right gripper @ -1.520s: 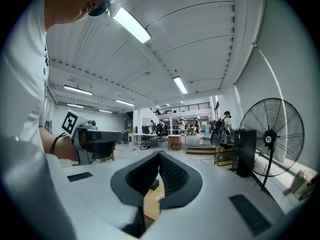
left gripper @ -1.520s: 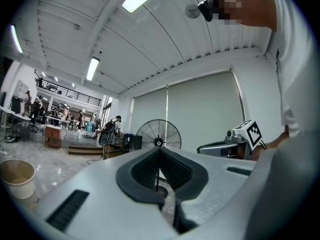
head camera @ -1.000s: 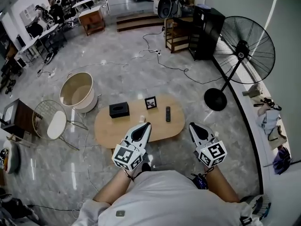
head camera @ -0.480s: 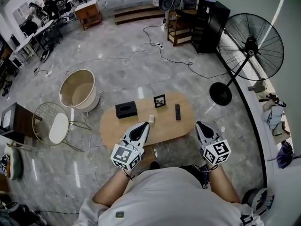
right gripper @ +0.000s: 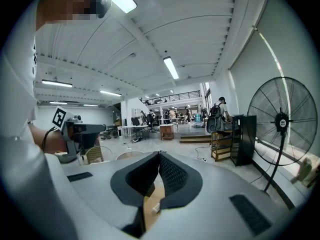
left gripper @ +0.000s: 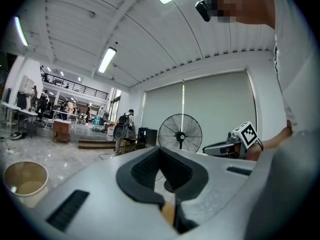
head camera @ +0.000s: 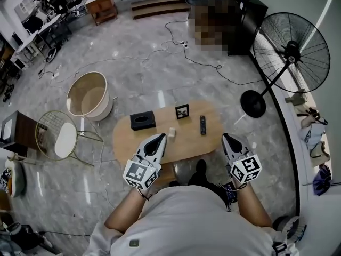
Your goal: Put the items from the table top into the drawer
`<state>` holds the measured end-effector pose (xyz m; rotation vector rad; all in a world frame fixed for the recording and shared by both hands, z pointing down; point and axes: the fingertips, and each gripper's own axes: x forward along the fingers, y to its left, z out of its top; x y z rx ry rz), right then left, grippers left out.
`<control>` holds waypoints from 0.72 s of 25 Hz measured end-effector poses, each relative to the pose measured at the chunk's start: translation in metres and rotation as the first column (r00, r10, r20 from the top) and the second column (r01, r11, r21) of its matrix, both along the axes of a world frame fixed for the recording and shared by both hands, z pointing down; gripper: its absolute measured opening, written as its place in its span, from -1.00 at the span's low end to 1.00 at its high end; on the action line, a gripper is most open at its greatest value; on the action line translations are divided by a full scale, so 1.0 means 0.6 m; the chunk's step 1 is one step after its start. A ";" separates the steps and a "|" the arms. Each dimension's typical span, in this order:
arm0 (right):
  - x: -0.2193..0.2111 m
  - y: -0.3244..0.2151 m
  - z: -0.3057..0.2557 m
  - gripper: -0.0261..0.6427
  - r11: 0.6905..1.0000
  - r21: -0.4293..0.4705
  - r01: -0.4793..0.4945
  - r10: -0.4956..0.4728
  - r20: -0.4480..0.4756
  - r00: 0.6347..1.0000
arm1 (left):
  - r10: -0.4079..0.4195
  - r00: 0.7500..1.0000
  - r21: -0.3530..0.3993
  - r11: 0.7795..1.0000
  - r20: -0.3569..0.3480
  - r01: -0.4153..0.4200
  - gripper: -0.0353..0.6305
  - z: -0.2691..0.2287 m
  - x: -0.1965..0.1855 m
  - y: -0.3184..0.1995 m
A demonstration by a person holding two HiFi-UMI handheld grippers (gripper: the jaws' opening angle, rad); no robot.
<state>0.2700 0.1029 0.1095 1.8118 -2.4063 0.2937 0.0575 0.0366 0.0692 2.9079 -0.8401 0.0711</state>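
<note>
In the head view a low oval wooden table (head camera: 133, 143) stands just ahead. On it lie a black tissue box (head camera: 143, 120), a small black picture frame (head camera: 182, 111), a black remote (head camera: 202, 125) and a small white block (head camera: 172, 132). No drawer shows in any view. My left gripper (head camera: 159, 138) hovers over the table's near edge, shut and empty, just left of the white block. My right gripper (head camera: 227, 138) hangs off the table's right end, also shut with nothing in it. The left gripper (left gripper: 160, 149) and right gripper (right gripper: 159, 154) show their tips touching in their own views.
A round beige tub (head camera: 88, 97) and a wire chair (head camera: 58, 137) stand left of the table. A tall standing fan (head camera: 290, 49) rises at the right, with cables (head camera: 181, 52) across the marble floor beyond. My shoe (head camera: 200, 167) is at the table's near edge.
The table has come closer and shifted right in the head view. Both grippers have sunk and moved toward its near edge, jaws staying shut.
</note>
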 end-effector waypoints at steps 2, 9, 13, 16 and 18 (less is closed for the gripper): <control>0.006 -0.019 0.015 -0.84 1.000 -0.015 0.022 -0.021 0.013 1.000 | -0.015 1.000 -0.005 1.000 0.013 0.015 -0.87 0.007 0.006 -0.009; 0.032 -0.080 0.066 -0.84 0.992 -0.079 0.100 -0.098 0.037 0.995 | -0.069 0.996 -0.042 0.997 0.057 0.071 -0.87 0.041 0.042 -0.044; 0.049 -0.115 0.103 -0.84 0.985 -0.119 0.128 -0.122 0.058 0.991 | -0.075 0.993 -0.076 0.994 0.086 0.082 -0.87 0.074 0.068 -0.074; 0.060 -0.135 0.147 -0.84 0.973 -0.175 0.153 -0.142 0.075 0.987 | -0.076 0.991 -0.108 0.990 0.109 0.088 -0.87 0.106 0.087 -0.095; 0.069 -0.148 0.179 -0.84 0.962 -0.217 0.166 -0.153 0.074 0.985 | -0.073 0.990 -0.124 0.988 0.119 0.088 -0.87 0.131 0.102 -0.111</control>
